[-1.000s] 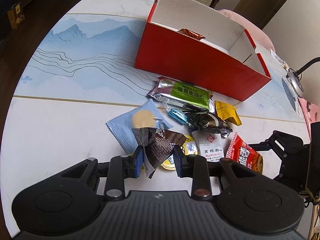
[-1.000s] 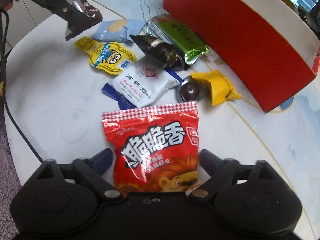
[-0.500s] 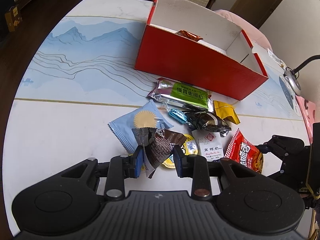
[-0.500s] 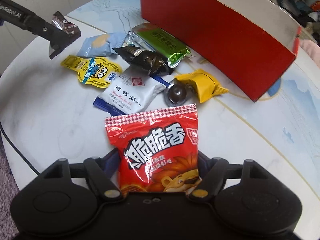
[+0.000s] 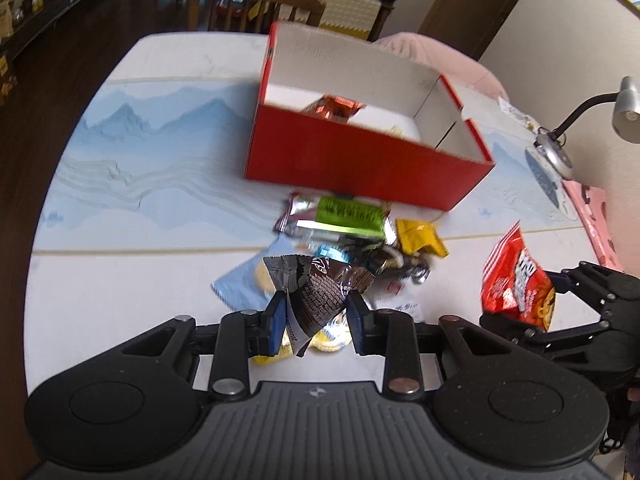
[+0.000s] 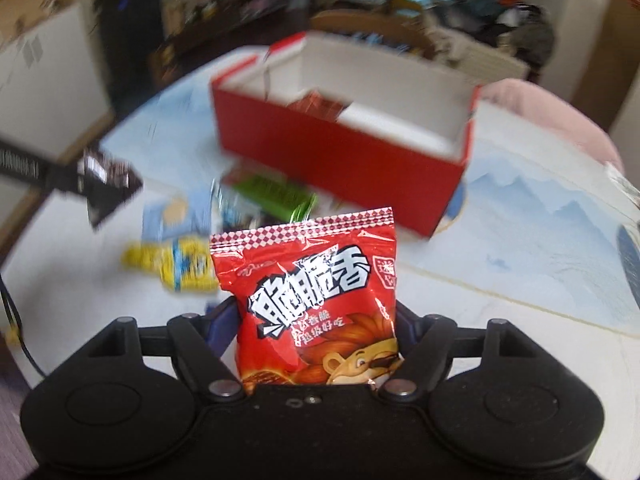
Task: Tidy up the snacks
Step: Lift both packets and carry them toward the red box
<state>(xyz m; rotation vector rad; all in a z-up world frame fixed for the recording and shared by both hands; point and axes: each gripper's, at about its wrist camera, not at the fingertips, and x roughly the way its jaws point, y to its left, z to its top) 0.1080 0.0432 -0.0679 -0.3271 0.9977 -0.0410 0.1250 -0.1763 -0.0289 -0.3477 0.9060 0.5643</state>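
My left gripper is shut on a dark brown snack packet and holds it above the table. My right gripper is shut on a red snack bag, also lifted; the bag shows in the left wrist view at the right. The open red box stands beyond both, with an orange-red packet inside. Loose snacks lie in front of it: a green bar, a yellow packet, a light blue packet.
A yellow cartoon packet lies on the white table. A desk lamp stands at the right edge. A wooden chair is behind the table. The right wrist view is blurred.
Both grippers have risen from the table with their packets. The right gripper closed on the red bag and lifted it; the box now appears lower and farther ahead.
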